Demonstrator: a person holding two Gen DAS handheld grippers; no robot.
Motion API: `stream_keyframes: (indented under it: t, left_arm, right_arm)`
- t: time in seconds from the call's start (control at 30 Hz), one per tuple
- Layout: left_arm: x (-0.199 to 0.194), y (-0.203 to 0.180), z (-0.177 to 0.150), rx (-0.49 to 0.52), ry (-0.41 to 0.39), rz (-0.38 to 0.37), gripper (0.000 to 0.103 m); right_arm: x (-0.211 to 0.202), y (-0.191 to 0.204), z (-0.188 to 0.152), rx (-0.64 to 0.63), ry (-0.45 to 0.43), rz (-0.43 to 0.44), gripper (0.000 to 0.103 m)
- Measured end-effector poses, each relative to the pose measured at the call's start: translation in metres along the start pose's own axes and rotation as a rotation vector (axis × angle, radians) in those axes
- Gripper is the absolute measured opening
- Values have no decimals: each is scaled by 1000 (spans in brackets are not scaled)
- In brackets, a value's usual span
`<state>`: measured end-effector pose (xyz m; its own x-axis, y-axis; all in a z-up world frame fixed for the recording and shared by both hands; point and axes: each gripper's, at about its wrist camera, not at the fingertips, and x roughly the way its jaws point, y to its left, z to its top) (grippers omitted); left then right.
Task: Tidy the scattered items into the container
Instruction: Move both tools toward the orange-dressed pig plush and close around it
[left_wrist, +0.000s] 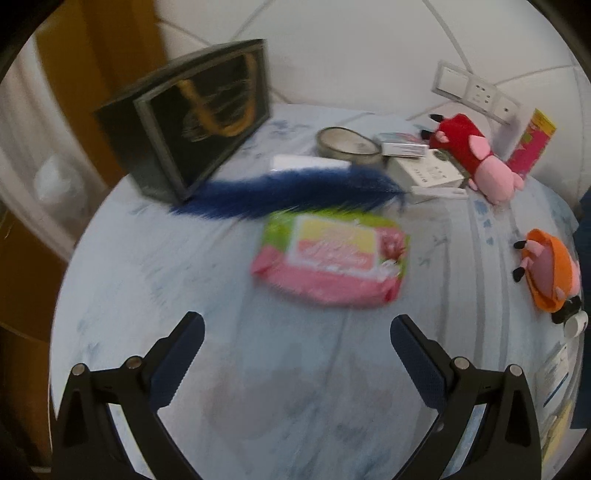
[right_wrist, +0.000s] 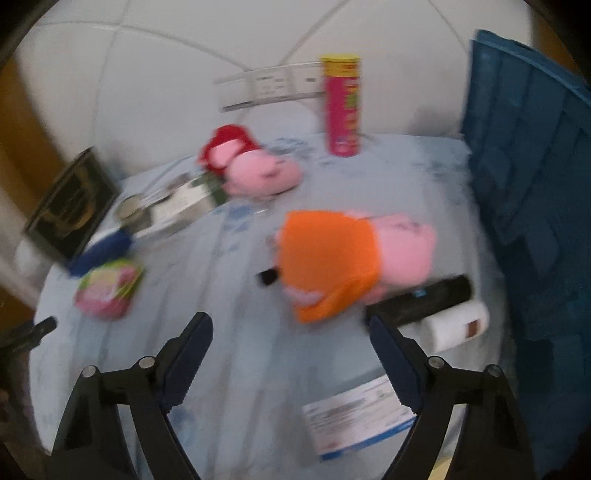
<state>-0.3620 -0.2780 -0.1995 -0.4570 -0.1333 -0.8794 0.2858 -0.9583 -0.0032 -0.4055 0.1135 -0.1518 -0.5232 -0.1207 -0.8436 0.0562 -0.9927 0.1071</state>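
Both claws gape empty, left gripper (left_wrist: 297, 334) facing the wipes pack (left_wrist: 330, 256) mid-table, right gripper (right_wrist: 291, 332) squared to the orange-dressed plush (right_wrist: 347, 258) (blurry, probably the blue crate (right_wrist: 532, 184) at the right edge awaits).

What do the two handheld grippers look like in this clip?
Both the left gripper and right gripper match: black angular linkage arms with round silver pivot pins, ending in dark blue ridged fingers. No cables, markings or sleeves show.
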Motion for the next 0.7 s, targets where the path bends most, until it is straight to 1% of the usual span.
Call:
stream_keyframes:
  t: [0.13,0.2,0.3,0.33,0.43,0.5,0.6,0.67,0.7]
  left_arm:
    - [22,-38,21,44,7,-61,103]
    - [30,-69,31,82,11,-105,103]
    - [37,-131,42,143,14,-189,103]
    - [38,-153,42,174,13,-212,103]
    - [38,-218,37,270,6,-278,103]
    - [37,-257,29,323,8,-321,103]
    - [41,-304,19,373,22,-369,103]
    - [51,-333,16,411,30,-359,103]
    - [57,-343,15,433,30,-339,102]
  right_arm:
    - [14,-23,15,23,12,-91,88]
    - [21,-41,21,37,24,-109,88]
    - [27,-65,25,36,28,-149,88]
    - [30,-74,25,35,33,-170,88]
    - [40,-93,24,22,42,-188,88]
    - [45,-101,25,30,41,-158,86]
    - [53,-113,28,45,37,-105,83]
    - [58,-120,29,55,35,-70,81]
    - [61,-124,30,60,34,-52,79]
